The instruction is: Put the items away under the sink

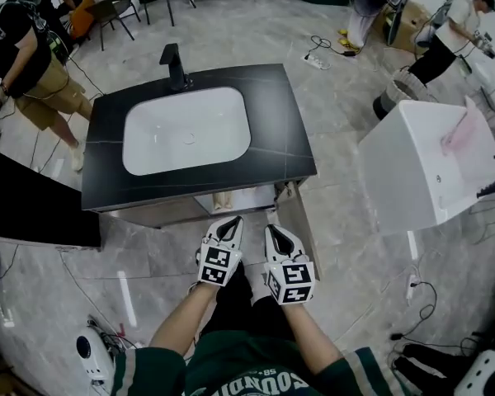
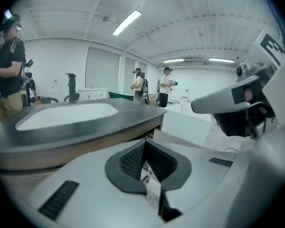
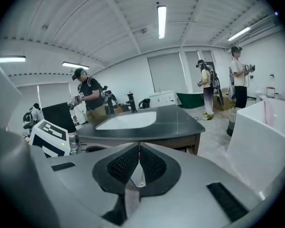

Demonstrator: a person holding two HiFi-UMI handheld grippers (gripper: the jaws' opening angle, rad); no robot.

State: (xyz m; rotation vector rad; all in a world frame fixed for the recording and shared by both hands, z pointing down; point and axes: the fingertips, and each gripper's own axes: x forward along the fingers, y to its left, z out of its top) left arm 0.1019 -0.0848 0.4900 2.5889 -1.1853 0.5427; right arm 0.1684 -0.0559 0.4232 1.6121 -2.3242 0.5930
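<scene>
A black-topped vanity [image 1: 272, 106] with a white basin [image 1: 186, 130] and a black faucet [image 1: 175, 64] stands in front of me. Below its front edge the cabinet opening [image 1: 235, 200] shows, with a pale item [image 1: 223, 201] just visible inside. The cabinet door [image 1: 301, 225] hangs open on the right of the opening. My left gripper [image 1: 231, 223] and right gripper [image 1: 274, 231] are side by side, raised in front of the opening. Both are shut with nothing between the jaws, as the left gripper view [image 2: 145, 142] and the right gripper view [image 3: 139, 146] show.
A large white tub-like unit [image 1: 421, 163] stands to the right. A black panel [image 1: 33, 209] lies at the left. Several people stand around the room's edges. Cables and a white device [image 1: 91, 353] lie on the floor at the lower left.
</scene>
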